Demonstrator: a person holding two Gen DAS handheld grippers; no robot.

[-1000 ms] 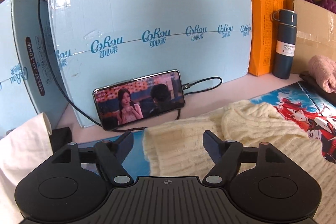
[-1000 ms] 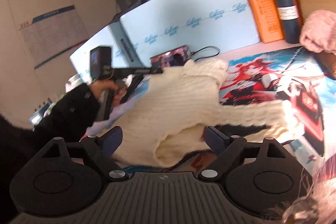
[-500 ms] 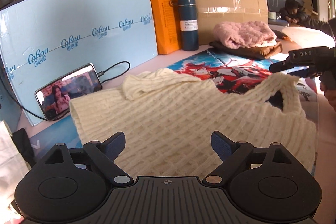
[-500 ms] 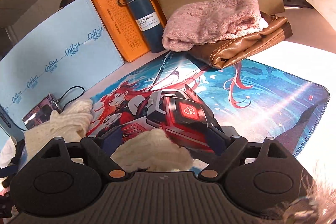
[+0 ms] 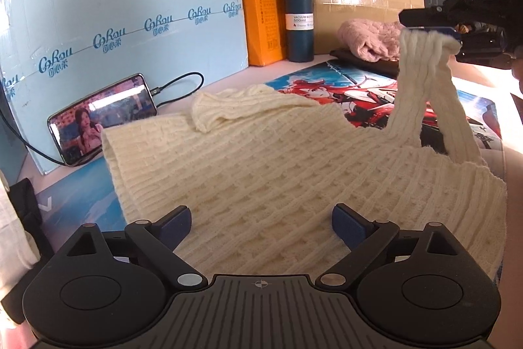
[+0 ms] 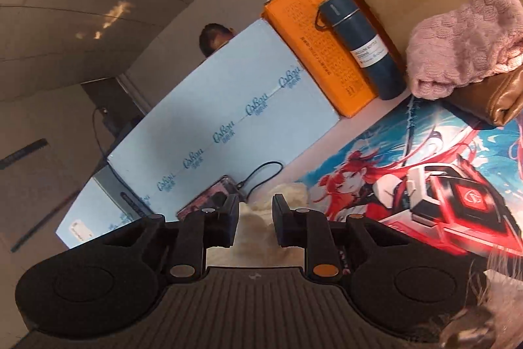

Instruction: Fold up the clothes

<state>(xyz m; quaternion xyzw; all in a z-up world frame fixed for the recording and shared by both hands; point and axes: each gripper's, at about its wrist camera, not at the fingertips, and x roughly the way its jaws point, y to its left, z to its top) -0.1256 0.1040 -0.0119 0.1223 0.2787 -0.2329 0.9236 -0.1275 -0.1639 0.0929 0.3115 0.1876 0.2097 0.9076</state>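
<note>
While the left gripper (image 5: 261, 221) gapes above the sweater (image 5: 278, 165), right gripper (image 6: 255, 219) fingers pinch its sleeve (image 5: 425, 77).

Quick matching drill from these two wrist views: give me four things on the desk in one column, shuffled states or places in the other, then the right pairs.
1. cream sweater sleeve
2. phone
3. vacuum bottle
4. pink knit

A. upright by the orange box
B. propped on the blue board, cable plugged in
C. pinched in the right gripper
D. folded on a brown garment

Pairs: 1-C, 2-B, 3-A, 4-D
</note>
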